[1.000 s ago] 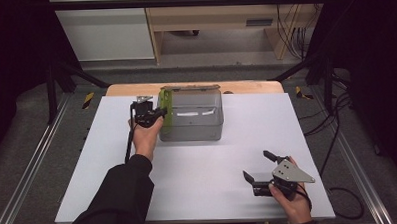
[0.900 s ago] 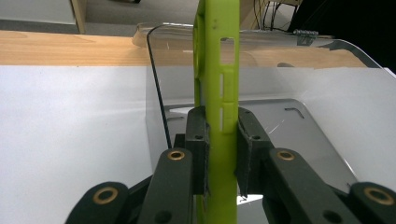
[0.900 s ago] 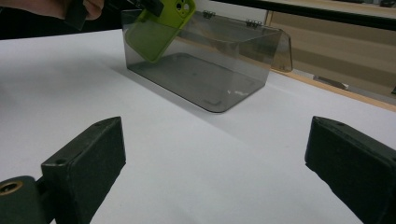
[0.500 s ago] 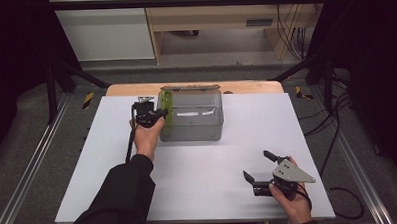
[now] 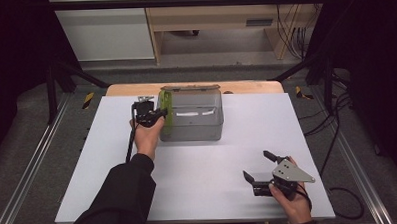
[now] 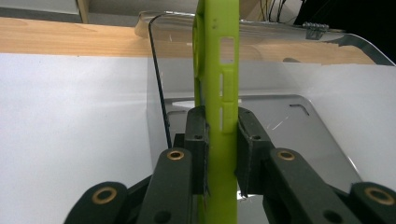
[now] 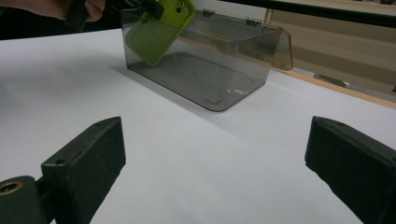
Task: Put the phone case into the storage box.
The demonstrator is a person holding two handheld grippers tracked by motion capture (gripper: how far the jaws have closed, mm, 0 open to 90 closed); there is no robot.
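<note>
Lime-green phone case (image 6: 218,116) clamped edge-on between the pads of the left gripper (image 5: 155,113), upright and slightly tilted, at the left end of the clear smoky plastic box (image 5: 191,117); seen from the right gripper view, lower part of the case (image 7: 156,35) already down inside that end of the box, camera cutout uppermost. Hard to tell whether the case touches the box wall or floor. Box itself sitting on the white tabletop (image 5: 199,192) toward its far edge, hinged lid folded back behind it. Right gripper (image 5: 261,170) resting well apart from the box, nearer the person, jaws spread wide with nothing between them. Step in hand, most likely: lowering the case into the box and letting go. To do it well: keep the case parallel to the box's left wall and clear of the rim, so no corner catches and drags the light box across the table; sink straight down until the bottom edge meets the box floor, or lay it over toward the middle of the box before release, since a thin case left standing on edge will probably topple. Open the pads only once the case is supported, then withdraw straight up, away from the wall. Steadying the box's right end with the idle gripper only if the box starts to slide.
</note>
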